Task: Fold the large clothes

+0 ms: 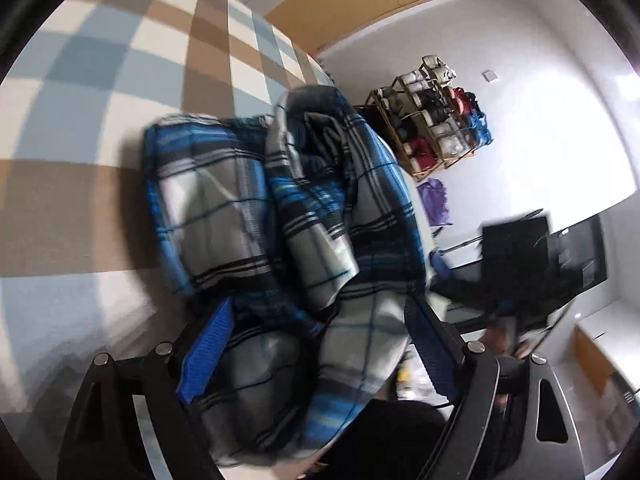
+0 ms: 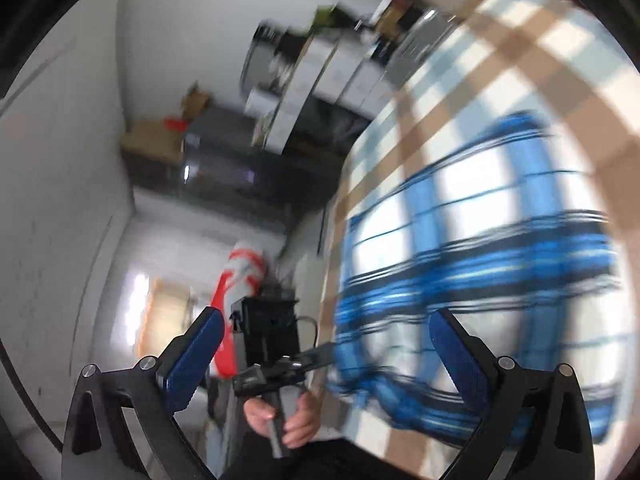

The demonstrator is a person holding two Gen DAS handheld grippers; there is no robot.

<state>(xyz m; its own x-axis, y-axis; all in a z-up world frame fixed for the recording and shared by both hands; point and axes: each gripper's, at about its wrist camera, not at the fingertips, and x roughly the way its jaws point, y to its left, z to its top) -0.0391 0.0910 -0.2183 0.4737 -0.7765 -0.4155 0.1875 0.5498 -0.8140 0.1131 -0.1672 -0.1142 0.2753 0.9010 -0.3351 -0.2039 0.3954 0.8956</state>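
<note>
A blue, grey and black plaid garment (image 1: 288,208) lies bunched on a checked cloth-covered table (image 1: 120,80). In the left wrist view my left gripper (image 1: 320,352) stands wide open with its blue pads on either side of the bunched fabric; the fabric fills the gap between them. In the right wrist view the garment (image 2: 480,248) is spread flat and blurred on the table (image 2: 520,60). My right gripper (image 2: 328,356) is open and empty, near the garment's edge. The other hand-held gripper (image 2: 276,364) and the person's hand (image 2: 288,416) show between its fingers.
A wooden rack of shoes (image 1: 436,116) and a purple bag (image 1: 436,200) stand by the white wall. A black monitor (image 1: 540,248) sits to the right. Shelves, boxes and a dark cabinet (image 2: 248,152) lie beyond the table edge, with a red-and-white object (image 2: 240,280).
</note>
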